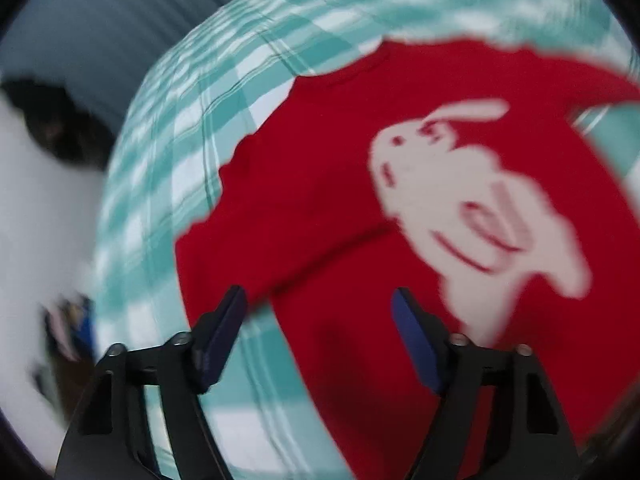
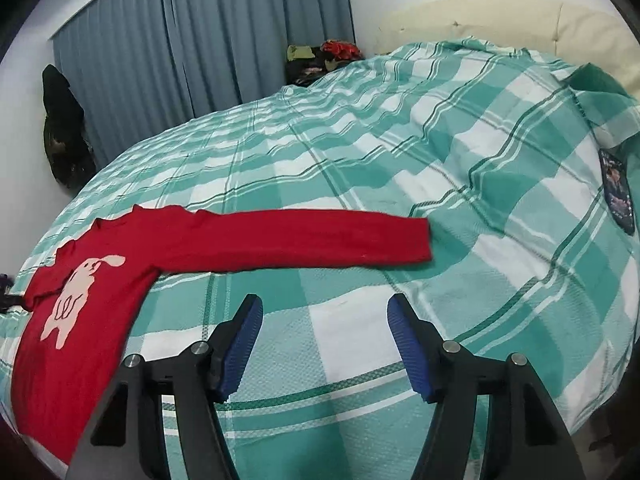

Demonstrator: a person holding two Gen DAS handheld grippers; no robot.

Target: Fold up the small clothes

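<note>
Broad stretch of teal-and-white checked bedspread (image 2: 400,184) lying open across centre and right of the right wrist frame, bare ahead of the wide-open right claw (image 2: 325,312). Red knit sweater with pale animal motif (image 2: 100,280) covering the lower left, one long sleeve (image 2: 304,240) stretched across mid-frame. Heap of dark and red clothes (image 2: 324,58) at upper centre, beside blue-grey pleated curtains (image 2: 180,48). Green pillow (image 2: 600,88) at upper right.

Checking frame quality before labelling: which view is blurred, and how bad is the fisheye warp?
Left wrist view: motion-smeared; the red sweater and its white animal print have soft edges, while the left tongs stay fairly sharp. Right wrist view: crisp; the checked bedspread bulges into a dome from lens warp, with dark corners; right tongs sharp.
</note>
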